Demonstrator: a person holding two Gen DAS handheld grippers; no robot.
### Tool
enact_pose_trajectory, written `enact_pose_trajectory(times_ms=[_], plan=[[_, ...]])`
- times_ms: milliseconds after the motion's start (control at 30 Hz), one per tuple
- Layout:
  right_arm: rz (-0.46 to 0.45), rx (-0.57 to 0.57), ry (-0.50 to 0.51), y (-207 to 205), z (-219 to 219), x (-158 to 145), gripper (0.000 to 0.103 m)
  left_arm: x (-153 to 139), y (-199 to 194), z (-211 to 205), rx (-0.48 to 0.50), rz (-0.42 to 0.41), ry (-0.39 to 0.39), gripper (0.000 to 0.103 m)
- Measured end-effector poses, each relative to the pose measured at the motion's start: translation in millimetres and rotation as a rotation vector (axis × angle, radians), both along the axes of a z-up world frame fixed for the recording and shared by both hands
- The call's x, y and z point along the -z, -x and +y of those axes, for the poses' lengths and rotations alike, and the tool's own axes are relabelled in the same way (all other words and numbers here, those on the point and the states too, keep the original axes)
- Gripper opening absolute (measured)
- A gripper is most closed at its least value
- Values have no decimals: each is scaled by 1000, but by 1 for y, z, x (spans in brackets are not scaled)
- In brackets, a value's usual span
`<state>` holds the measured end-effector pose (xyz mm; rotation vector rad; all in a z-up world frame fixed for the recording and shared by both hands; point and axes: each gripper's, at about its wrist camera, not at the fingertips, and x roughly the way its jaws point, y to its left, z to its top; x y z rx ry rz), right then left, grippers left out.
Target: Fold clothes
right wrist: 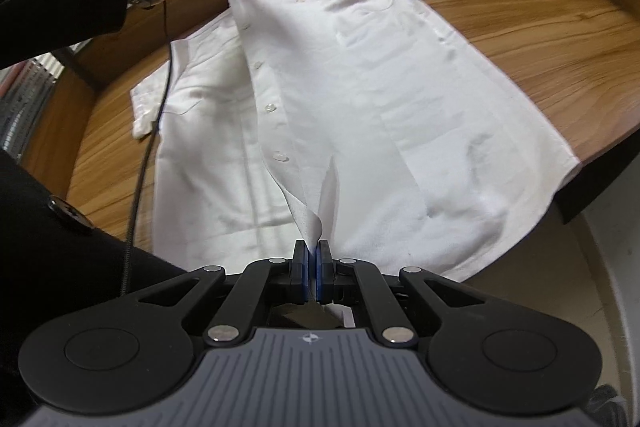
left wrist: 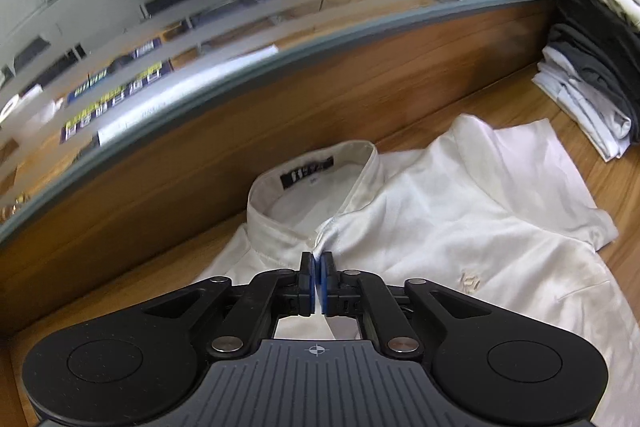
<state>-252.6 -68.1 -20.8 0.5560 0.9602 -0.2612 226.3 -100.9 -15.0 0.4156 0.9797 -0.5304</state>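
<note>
Both tools are clamping one placket edge of the white short-sleeved button shirt [right wrist: 360, 75] lying on the wooden table [right wrist: 520, 27]: left tool [left wrist: 317, 269] at the collar, right tool [right wrist: 313, 257] at the hem. I am judging slippage likely if tension rises, spoiling the fold.

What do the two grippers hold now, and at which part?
Both hold the white shirt: the left gripper pinches the button placket near the collar, the right gripper the same edge at the hem.
</note>
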Motion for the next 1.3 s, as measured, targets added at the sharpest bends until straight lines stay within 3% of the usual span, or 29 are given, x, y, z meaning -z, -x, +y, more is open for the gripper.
enact_pose_trajectory(times_ms=[33, 100, 300, 533, 733, 867, 1000, 1100, 1167, 1300], plan=[[-1, -4, -4, -1, 0, 0, 9, 1, 0, 2, -7, 9, -1, 18], [-7, 5, 9, 4, -8, -5, 11, -1, 7, 8, 6, -2, 6, 25], [32, 71, 94, 33, -58, -11, 11, -6, 46, 35, 24, 12, 21, 32], [89, 90, 180, 65, -145, 10, 18, 9, 114, 71, -3, 61, -5, 36], [114, 8, 176, 54, -203, 41, 25, 39, 156, 104, -108, 120, -30, 36], [136, -87, 168, 34, -219, 59, 36, 59, 170, 122, -198, 161, -26, 36], [152, -175, 176, 17, -223, 69, 39, 73, 181, 133, -267, 176, -17, 36], [166, -210, 167, 13, -224, 74, 35, 74, 183, 137, -300, 175, 3, 36], [175, -232, 154, 12, -226, 78, 3, 74, 184, 135, -312, 172, -4, 38], [188, -194, 164, 27, -232, 77, 3, 74, 185, 136, -353, 172, -5, 41]])
